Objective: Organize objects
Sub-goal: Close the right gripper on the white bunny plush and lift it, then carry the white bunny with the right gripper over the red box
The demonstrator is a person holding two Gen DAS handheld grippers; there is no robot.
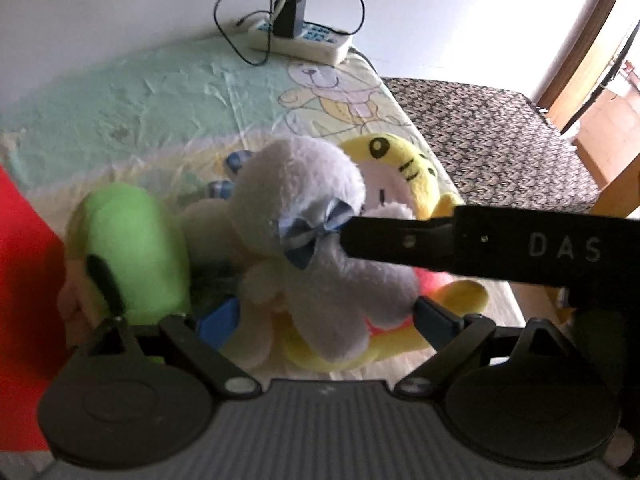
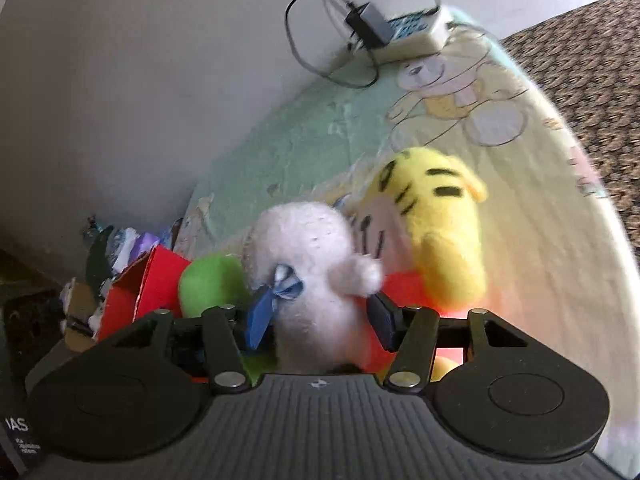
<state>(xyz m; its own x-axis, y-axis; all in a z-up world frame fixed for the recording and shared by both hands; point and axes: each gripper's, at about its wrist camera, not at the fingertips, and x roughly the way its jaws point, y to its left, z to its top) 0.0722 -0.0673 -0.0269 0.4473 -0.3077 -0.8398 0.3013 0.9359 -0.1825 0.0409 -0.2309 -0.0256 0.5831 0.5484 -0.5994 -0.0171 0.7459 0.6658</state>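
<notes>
Three plush toys sit bunched on a bed point(image 1: 120, 104) with a pale green cartoon-print sheet, up against a white wall point(image 2: 140, 80). Patterned dark mattress or cushion point(image 1: 500, 136) lies beside the bed, on the right in the left wrist view. Red box point(image 2: 152, 280) sits at the left of the pile, with clutter behind it, too blurred to identify.

Yellow tiger plush point(image 2: 440, 232) lies at the right of the pile, face up. Green plush point(image 1: 132, 248) lies at the left, next to the red box. White plush point(image 2: 316, 280) with a blue striped bow sits between them, partly on top of the tiger.

Right gripper point(image 2: 320, 316): jaws partly open, blue pads either side of the white plush's body, appear to touch the fur; firm grip not confirmed. Left gripper point(image 1: 332, 316): jaws wide, straddling the same white plush's lower body, pads not pressing. Right gripper's black finger crosses the left view, tip at the bow.

White power strip point(image 1: 300, 38) with black adapter and looped cable sits at the far bed edge by the wall.
</notes>
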